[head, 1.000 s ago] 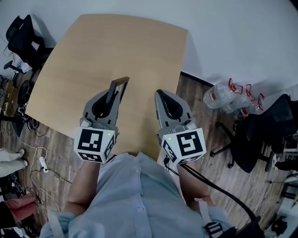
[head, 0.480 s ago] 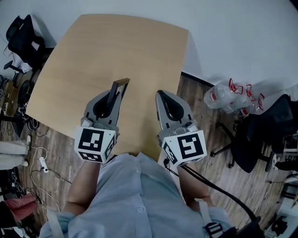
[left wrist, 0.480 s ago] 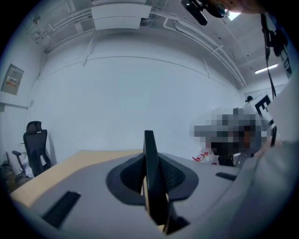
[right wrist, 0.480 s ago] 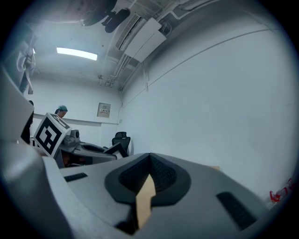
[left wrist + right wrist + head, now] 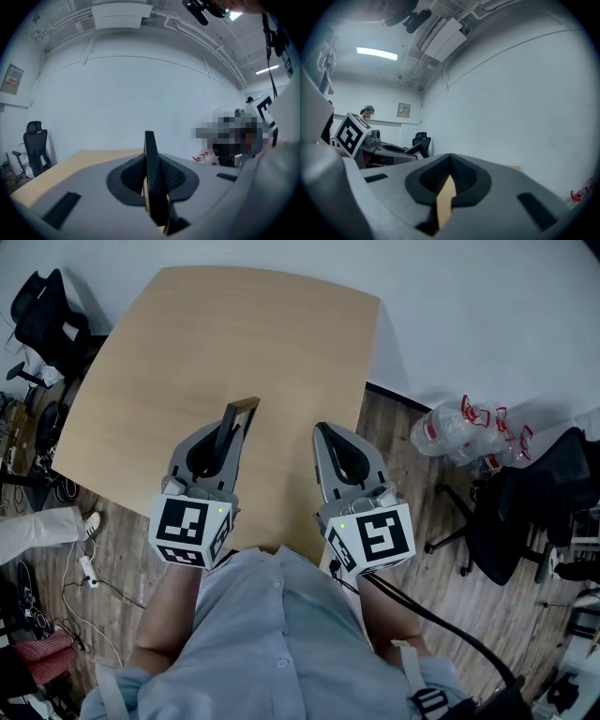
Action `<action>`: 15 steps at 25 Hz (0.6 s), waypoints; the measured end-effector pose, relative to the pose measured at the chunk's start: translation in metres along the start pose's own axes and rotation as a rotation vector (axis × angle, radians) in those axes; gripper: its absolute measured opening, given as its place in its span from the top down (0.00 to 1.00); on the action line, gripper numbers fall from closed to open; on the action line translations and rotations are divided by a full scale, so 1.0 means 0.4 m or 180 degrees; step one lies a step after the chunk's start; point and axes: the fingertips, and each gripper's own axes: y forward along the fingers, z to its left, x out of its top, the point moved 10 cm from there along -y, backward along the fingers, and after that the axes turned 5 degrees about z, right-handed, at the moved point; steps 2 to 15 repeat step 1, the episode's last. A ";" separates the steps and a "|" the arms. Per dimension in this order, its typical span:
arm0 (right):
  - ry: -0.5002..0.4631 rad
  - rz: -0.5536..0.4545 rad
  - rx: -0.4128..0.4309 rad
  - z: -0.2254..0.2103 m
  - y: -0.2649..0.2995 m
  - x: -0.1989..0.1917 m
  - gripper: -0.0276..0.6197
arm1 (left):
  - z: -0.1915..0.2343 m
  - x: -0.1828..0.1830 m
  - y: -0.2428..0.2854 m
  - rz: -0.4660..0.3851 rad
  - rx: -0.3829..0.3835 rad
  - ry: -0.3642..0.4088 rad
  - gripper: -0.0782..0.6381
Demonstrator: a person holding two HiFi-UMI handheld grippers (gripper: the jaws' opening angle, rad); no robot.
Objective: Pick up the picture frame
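- L gripper [image 5: 223,432]: jaws pinching a thin dark picture frame w/ tan wood edge [image 5: 151,159], edge-on betw. the pads; its far end pokes out past the tips.
- Pinch on the thin side prob. bc the frame's flat, so only its thickness fits betw. the jaws.
- R gripper [image 5: 326,432]: jaws pressed together, nothing betw. them; sits beside L, likely idle.
- Light wooden table [image 5: 234,324] lies below & ahead of both jaw pairs. Frame looks lifted clear, so pick-up seems done.

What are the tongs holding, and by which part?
Left tongs are shut on the picture frame, clamping its dark border edge-on; the rest sticks out past the tips. Right tongs are shut and empty.
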 end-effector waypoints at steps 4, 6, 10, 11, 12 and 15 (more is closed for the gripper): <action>0.0001 0.0001 0.0000 0.002 0.000 -0.001 0.95 | 0.001 0.000 -0.001 -0.0001 -0.0001 0.0000 0.81; 0.0001 0.0001 0.0000 0.002 0.000 -0.001 0.95 | 0.001 0.000 -0.001 -0.0001 -0.0001 0.0000 0.81; 0.0001 0.0001 0.0000 0.002 0.000 -0.001 0.95 | 0.001 0.000 -0.001 -0.0001 -0.0001 0.0000 0.81; 0.0001 0.0001 0.0000 0.002 0.000 -0.001 0.95 | 0.001 0.000 -0.001 -0.0001 -0.0001 0.0000 0.81; 0.0001 0.0001 0.0000 0.002 0.000 -0.001 0.95 | 0.001 0.000 -0.001 -0.0001 -0.0001 0.0000 0.81; 0.0001 0.0001 0.0000 0.002 0.000 -0.001 0.95 | 0.001 0.000 -0.001 -0.0001 -0.0001 0.0000 0.81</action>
